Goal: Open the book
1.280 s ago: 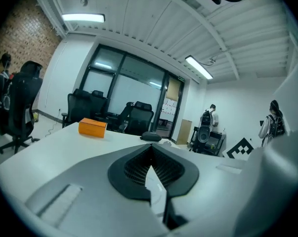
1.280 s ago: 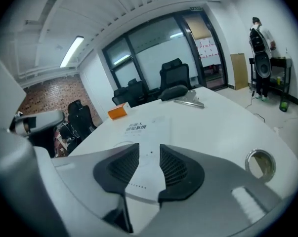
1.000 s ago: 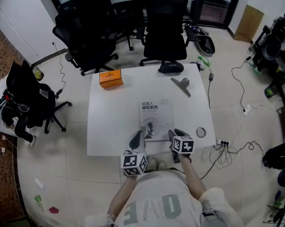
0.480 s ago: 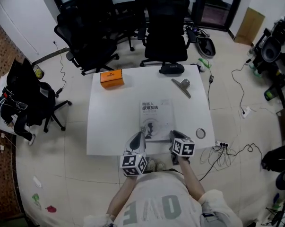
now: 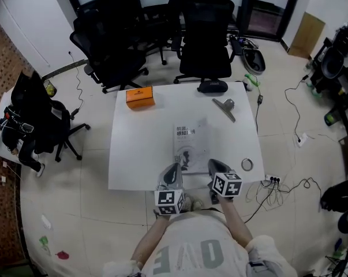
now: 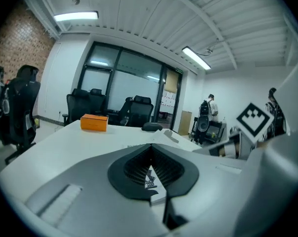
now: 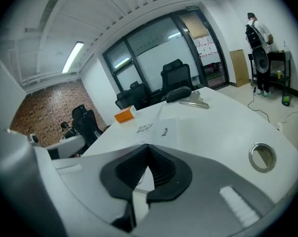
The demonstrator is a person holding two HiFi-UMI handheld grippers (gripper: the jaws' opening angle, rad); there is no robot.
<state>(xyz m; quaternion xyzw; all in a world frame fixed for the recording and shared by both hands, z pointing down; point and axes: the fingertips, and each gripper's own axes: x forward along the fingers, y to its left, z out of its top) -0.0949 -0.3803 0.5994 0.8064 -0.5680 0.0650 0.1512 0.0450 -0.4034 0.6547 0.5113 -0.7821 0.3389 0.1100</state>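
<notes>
**A:** The right gripper point(image 7: 149, 147) is pressed together. Its jaws have just been closing, and a thin white edge stands between them. I believe it is the cover of the book point(image 5: 191, 143), pinched at the near right corner.

**B:** And the left gripper point(image 6: 151, 145)?

**A:** Also pressed together, with nothing between the jaws. Its tips are at the near left corner of the book. Whether they press on it, I cannot tell.

**B:** Where is the book?

**A:** It lies on the white surface point(image 5: 139, 149), in the near half, just in front of both grippers.

**B:** How will it handle?

**A:** It looks like a thin paperback, so it should be light, with a soft cover that bends. The cover is probably smooth, so a pinch may slip. The whole book may also slide on the surface when the cover goes up. I would hold the free edge on the right, near the corner, and keep the left side down with the other gripper.

**B:** Any writing?

**A:** There are two lines of dark Chinese characters at the top of the cover, above a grey drawing. They are too small to read with certainty. The orange box point(image 5: 140, 97) at the far left corner shows no print that I can read.
</notes>
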